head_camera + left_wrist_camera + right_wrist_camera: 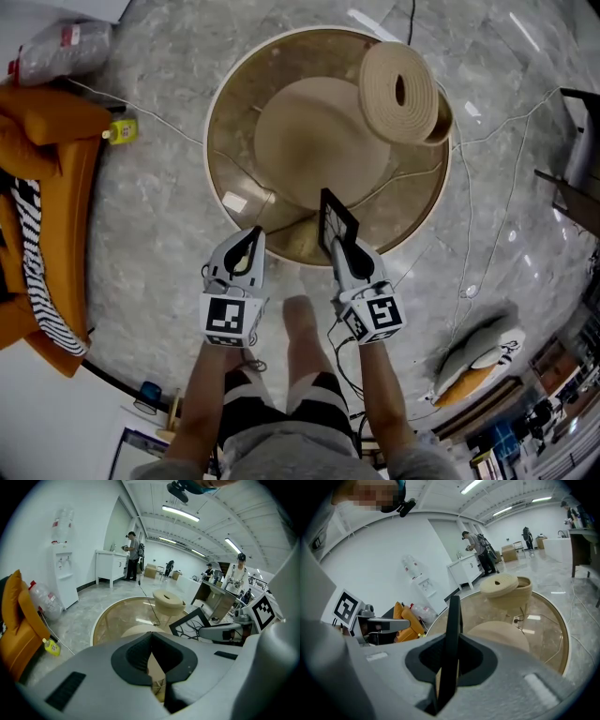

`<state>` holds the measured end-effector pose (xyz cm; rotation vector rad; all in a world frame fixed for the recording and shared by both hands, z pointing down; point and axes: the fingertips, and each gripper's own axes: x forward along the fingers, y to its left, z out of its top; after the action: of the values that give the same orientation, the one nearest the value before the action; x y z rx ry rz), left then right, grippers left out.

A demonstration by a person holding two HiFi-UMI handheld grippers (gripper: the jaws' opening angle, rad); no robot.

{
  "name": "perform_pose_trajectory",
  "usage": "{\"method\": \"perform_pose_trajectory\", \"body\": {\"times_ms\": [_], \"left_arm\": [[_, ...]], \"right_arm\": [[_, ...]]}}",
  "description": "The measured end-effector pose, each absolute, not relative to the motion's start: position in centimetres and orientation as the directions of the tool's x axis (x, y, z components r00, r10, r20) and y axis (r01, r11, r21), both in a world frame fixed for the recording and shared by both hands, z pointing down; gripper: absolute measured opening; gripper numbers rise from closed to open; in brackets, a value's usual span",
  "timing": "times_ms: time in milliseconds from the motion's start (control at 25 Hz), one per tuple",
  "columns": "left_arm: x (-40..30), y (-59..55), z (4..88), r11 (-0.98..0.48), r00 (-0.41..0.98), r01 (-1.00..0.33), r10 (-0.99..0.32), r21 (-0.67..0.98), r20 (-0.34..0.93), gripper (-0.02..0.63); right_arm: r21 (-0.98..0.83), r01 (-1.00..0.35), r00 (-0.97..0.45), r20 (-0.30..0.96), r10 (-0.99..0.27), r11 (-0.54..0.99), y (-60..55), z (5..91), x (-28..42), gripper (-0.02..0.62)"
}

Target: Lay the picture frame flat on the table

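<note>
The picture frame is black-edged with a black-and-white print. It stands upright over the near rim of the round glass table. My right gripper is shut on its lower edge. In the right gripper view the frame shows edge-on between the jaws. From the left gripper view the frame shows tilted at the right. My left gripper hangs beside it at the left, over the table's near rim, its jaws shut with nothing between them.
A beige round block with a centre hole stands at the table's far right. Through the glass shows a beige disc base. An orange seat with striped cloth is at the left, cables and slippers on the floor at the right.
</note>
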<state>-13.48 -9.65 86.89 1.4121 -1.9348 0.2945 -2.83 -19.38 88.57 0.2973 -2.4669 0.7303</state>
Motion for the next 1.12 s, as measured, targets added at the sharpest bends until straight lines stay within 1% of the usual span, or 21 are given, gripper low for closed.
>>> {"method": "perform_pose_trajectory", "body": {"times_ms": [480, 600, 960, 1120], "left_arm": [[-10.4, -9.7, 91.9, 0.369, -0.094, -0.895, -0.704, 0.249, 0.704, 0.018], [-10.1, -10.0, 92.3, 0.375, -0.082, -0.886, -0.706, 0.273, 0.704, 0.018], [-9.1, -10.5, 92.9, 0.371, -0.076, -0.891, -0.690, 0.262, 0.720, 0.018], [-8.9, -10.7, 93.0, 0.367, -0.072, -0.892, -0.691, 0.264, 0.719, 0.018]], "right_arm": [[-0.443, -0.387, -0.803, 0.593, -0.059, 0.809, -19.6, 94.3, -0.9, 0.044], [-0.464, -0.400, -0.807, 0.588, -0.063, 0.790, -19.5, 94.7, -0.9, 0.044], [-0.516, -0.420, -0.818, 0.571, -0.065, 0.746, -20.7, 95.6, -0.2, 0.048], [-0.492, -0.428, -0.807, 0.586, -0.076, 0.758, -21.3, 96.4, 0.1, 0.052]]}}
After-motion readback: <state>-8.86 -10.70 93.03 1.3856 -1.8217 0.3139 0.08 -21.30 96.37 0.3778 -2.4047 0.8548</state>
